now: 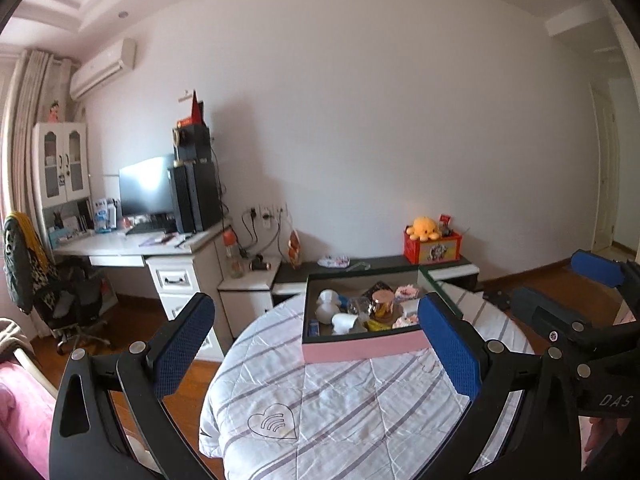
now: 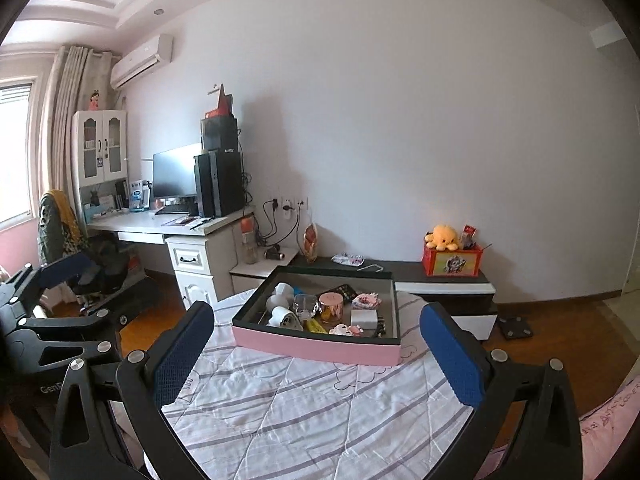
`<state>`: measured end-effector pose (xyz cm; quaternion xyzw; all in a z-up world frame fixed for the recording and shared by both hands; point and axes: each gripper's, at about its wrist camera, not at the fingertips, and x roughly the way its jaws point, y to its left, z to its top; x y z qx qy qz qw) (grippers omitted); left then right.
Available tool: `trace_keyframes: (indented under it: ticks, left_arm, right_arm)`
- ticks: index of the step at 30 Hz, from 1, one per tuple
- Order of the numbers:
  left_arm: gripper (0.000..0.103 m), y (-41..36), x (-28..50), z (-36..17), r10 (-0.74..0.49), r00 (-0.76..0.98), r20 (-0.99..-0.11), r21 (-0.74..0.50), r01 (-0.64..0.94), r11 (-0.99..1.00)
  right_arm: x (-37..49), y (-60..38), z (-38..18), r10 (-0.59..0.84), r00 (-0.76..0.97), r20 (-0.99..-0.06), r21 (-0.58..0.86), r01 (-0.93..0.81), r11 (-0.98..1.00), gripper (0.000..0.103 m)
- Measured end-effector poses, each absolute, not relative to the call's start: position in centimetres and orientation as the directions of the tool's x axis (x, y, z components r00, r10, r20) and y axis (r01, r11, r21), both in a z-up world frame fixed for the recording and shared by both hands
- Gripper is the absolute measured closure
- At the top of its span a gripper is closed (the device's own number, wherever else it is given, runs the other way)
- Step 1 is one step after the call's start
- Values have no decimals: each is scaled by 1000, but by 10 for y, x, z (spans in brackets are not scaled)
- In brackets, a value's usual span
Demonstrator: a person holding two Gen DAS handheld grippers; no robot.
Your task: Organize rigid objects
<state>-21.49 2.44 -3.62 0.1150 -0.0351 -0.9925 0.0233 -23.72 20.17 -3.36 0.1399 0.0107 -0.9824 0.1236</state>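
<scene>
Resting on a striped quilt, a pink box faces the white wall.

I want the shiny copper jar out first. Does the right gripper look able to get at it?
Probably yes. The right gripper is open and the box has no lid, so the copper jar is exposed from above, though a clear glass crowds its side.

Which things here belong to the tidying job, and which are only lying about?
Job: pink box, copper jar, white plug, white cube, left gripper, right gripper.
Lying about: plush octopus, monitor, bottle.
</scene>
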Motion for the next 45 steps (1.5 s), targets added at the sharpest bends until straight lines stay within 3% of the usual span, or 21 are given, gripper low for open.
trace_keyframes:
  ticks: [12, 28, 45]
  left_arm:
    - [0, 19, -157, -22, -81, -989, -125, 78, 71, -994]
    - [0, 15, -109, -17, -33, -995, -90, 23, 31, -999]
    - [0, 11, -97, -25, -53, -996, -78, 48, 49, -998]
  right_arm:
    - [-186, 193, -16, -231, -954, -190, -27, 240, -970, 0]
    - [-135, 189, -12, -224, -965, -139, -38, 231, -972, 0]
    - [-119, 185, -20, -208, -971, -116, -75, 217, -973, 0]
